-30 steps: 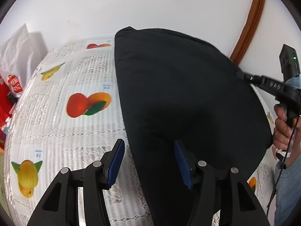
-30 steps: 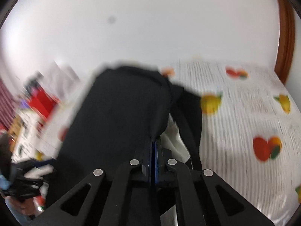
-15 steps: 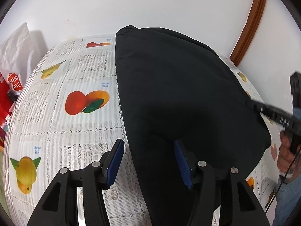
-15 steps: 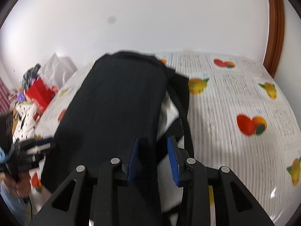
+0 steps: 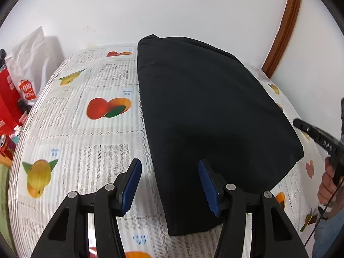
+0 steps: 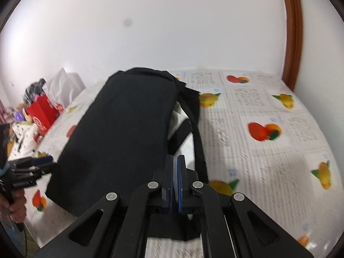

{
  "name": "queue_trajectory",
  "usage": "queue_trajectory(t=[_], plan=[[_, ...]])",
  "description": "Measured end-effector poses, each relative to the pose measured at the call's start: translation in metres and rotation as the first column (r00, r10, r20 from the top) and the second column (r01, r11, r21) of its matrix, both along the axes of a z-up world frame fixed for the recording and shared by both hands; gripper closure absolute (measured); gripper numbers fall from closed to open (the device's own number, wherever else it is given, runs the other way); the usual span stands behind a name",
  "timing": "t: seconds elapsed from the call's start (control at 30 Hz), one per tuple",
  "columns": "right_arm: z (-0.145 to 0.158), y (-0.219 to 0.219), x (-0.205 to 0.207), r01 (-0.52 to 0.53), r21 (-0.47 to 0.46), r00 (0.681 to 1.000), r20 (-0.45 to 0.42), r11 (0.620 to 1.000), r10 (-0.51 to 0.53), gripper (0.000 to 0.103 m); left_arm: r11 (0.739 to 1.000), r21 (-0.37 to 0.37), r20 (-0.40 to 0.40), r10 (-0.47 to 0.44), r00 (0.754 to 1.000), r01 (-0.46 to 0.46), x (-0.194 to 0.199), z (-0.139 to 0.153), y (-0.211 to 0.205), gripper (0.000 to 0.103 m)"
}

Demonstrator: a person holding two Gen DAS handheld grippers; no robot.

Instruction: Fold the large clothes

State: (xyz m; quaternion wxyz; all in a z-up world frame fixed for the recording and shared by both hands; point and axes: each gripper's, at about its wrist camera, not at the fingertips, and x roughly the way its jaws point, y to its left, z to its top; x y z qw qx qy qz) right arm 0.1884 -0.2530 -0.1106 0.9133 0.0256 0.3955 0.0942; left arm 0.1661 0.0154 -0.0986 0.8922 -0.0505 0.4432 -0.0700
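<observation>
A black garment (image 5: pixel 206 111) lies folded lengthwise on the table with the fruit-print cloth (image 5: pixel 71 129). My left gripper (image 5: pixel 169 185) is open and empty, just above the garment's near left edge. In the right wrist view the garment (image 6: pixel 129 129) shows a white inner part (image 6: pixel 178 118) at its right side. My right gripper (image 6: pixel 175 178) is shut with nothing seen between its blue pads, above the garment's near end. The right gripper also shows at the right edge of the left wrist view (image 5: pixel 314 133), clear of the cloth.
A white bag (image 5: pixel 32 60) and a red bag (image 5: pixel 8 99) stand left of the table, with a red can (image 5: pixel 7 147) below them. A wooden door frame (image 5: pixel 283 28) rises at the back right. Bare tablecloth (image 6: pixel 268 129) lies right of the garment.
My right gripper opened, let go of the garment, then shut again empty and drew back from it. The garment now lies flatter. My left gripper stayed open and hardly moved.
</observation>
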Motion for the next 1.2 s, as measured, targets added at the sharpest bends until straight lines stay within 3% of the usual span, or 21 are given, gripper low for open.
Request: queue_trajectory(t=[0.23, 0.37, 0.53, 0.63, 0.73, 0.93, 0.97, 1.03, 1.2], plan=[[-0.017, -0.006, -0.019, 0.074, -0.102, 0.993, -0.081, 0.992, -0.082, 0.093, 1.0, -0.01, 0.019, 0.025, 1.0, -0.025, -0.023, 0.004, 0.001, 0.048], [-0.016, -0.016, -0.04, 0.114, -0.101, 0.988, -0.093, 0.988, -0.123, 0.088, 0.999, -0.002, 0.044, 0.042, 0.998, -0.042, -0.041, 0.012, 0.001, 0.043], [0.007, -0.017, -0.071, 0.153, -0.112, 0.987, -0.034, 0.982, -0.157, 0.057, 0.998, -0.002, 0.073, 0.068, 0.995, -0.068, -0.062, 0.024, 0.001, 0.037], [0.023, -0.013, -0.09, 0.173, -0.12, 0.985, -0.006, 0.978, -0.174, 0.046, 0.997, -0.001, 0.096, 0.079, 0.992, -0.079, -0.077, 0.033, -0.001, 0.034], [0.037, -0.011, -0.108, 0.187, -0.108, 0.982, 0.004, 0.977, -0.187, 0.038, 0.996, 0.013, 0.126, 0.083, 0.989, -0.085, -0.094, 0.043, -0.005, 0.03], [0.06, -0.001, -0.14, 0.185, -0.086, 0.983, 0.005, 0.979, -0.185, 0.035, 0.995, 0.022, 0.187, 0.09, 0.978, -0.096, -0.131, 0.066, -0.015, 0.02], [0.063, 0.001, -0.145, 0.186, -0.095, 0.982, 0.01, 0.978, -0.186, 0.033, 0.995, 0.022, 0.195, 0.094, 0.976, -0.1, -0.136, 0.068, -0.016, 0.018], [0.068, 0.005, -0.156, 0.198, -0.117, 0.98, 0.027, 0.973, -0.196, 0.018, 0.994, 0.024, 0.207, 0.1, 0.973, -0.107, -0.147, 0.074, -0.019, 0.018], [0.08, 0.011, -0.189, 0.208, -0.136, 0.977, 0.079, 0.969, -0.198, 0.01, 0.993, 0.038, 0.226, 0.099, 0.969, -0.11, -0.169, 0.081, -0.025, 0.016]])
